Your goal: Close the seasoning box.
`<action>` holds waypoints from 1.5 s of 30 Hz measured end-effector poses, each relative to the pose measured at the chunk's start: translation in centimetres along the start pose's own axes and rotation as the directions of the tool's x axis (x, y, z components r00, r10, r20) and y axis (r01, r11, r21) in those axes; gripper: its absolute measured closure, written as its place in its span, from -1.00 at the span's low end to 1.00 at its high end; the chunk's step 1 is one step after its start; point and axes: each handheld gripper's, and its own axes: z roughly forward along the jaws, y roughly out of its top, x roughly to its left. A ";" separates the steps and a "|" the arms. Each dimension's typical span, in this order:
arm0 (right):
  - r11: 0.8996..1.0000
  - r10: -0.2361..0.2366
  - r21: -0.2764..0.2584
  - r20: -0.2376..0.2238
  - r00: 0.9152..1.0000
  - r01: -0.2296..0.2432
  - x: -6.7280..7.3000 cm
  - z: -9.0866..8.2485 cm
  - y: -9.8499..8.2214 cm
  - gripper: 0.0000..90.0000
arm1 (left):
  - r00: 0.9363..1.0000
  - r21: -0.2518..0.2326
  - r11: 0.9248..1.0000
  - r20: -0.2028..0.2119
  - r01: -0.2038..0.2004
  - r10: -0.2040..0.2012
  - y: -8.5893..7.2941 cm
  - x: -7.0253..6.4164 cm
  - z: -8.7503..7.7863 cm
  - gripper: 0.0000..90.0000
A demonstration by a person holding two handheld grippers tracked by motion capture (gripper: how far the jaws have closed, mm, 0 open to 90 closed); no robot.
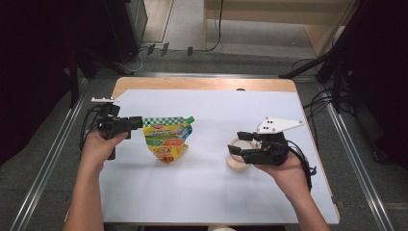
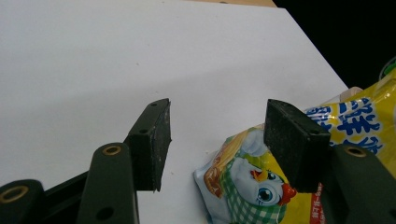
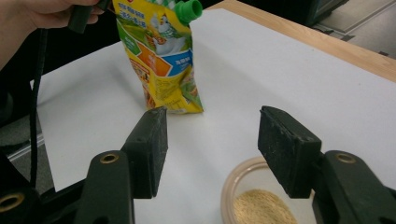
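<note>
The yellow spouted pouch (image 1: 167,139) stands upright on the white tabletop (image 1: 207,192), its green cap (image 1: 190,119) on top, just beside the left tool (image 1: 132,123). That tool's jaws stand part open with nothing between them; in the left gripper view one pad (image 2: 294,142) sits in front of the pouch, likely lined up to grip it. Well apart, the right tool (image 1: 234,144) hovers over a round clear bowl (image 1: 239,163) of tan powder, jaws likewise part open and empty, probably ready to steady it for pouring.

Left gripper (image 1: 137,123) – jaws apart, right gripper (image 1: 234,142) – likewise
</note>
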 end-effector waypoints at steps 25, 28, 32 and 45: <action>0.992 0.109 -0.084 0.137 0.984 -0.098 -5.3 -6.7 -0.7 0.01 | 1.000 0.000 1.000 0.002 -0.010 0.010 0.0 -0.2 0.2 -0.08; 0.989 0.124 -0.102 0.149 0.981 -0.109 -5.9 -7.4 -1.0 0.04 | 1.000 0.001 1.000 0.004 0.002 -0.002 0.0 -0.2 0.2 -0.09; 0.985 0.148 -0.111 0.173 0.974 -0.131 -6.7 -8.3 -1.4 0.10 | 1.000 0.000 1.000 0.001 0.001 -0.001 0.0 -0.1 0.2 -0.09; 0.981 0.187 -0.102 0.240 0.952 -0.167 -8.5 -8.2 -3.1 0.33 | 1.000 0.003 1.000 0.002 0.001 -0.001 -0.1 -0.1 0.3 -0.10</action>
